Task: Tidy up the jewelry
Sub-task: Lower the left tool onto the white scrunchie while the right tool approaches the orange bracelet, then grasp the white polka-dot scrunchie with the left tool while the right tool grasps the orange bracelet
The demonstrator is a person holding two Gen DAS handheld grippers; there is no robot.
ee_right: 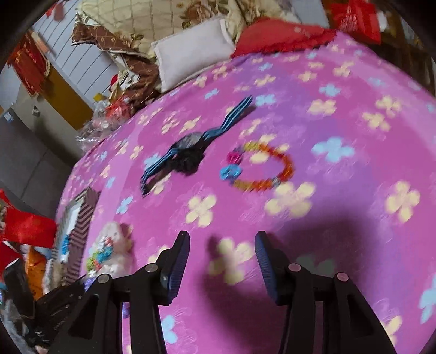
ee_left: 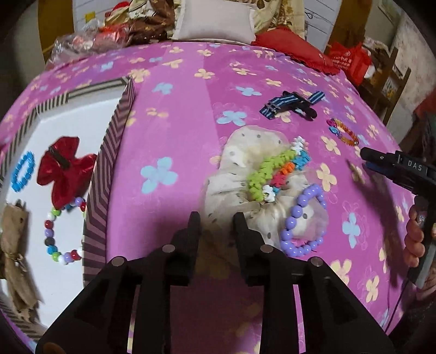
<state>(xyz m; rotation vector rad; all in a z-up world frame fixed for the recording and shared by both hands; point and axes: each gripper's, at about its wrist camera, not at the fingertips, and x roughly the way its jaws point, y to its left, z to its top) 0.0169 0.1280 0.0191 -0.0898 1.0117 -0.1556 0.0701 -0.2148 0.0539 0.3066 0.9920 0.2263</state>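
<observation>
My left gripper (ee_left: 217, 220) stands open just above the near edge of a cream dotted fabric piece (ee_left: 245, 155); its pads do not press on it. On that fabric lie a green and multicoloured star-bead bracelet (ee_left: 272, 171) and a purple bead bracelet (ee_left: 299, 223). To the left, a striped box (ee_left: 109, 152) holds a red bow (ee_left: 65, 168), a blue bracelet (ee_left: 23, 171), a mixed-colour bead bracelet (ee_left: 54, 231) and a brown bow (ee_left: 13, 245). My right gripper (ee_right: 222, 239) is open and empty over the bedspread, short of a blue striped watch (ee_right: 190, 152) and an orange bracelet (ee_right: 264, 168).
Everything lies on a pink flowered bedspread (ee_left: 177, 122). Pillows (ee_left: 215, 21) and bedding are piled at the far edge, with a red cushion (ee_left: 294, 46) beside them. Red bags (ee_right: 27, 226) sit off the bed's left side. A hand (ee_left: 414, 239) holds the right tool.
</observation>
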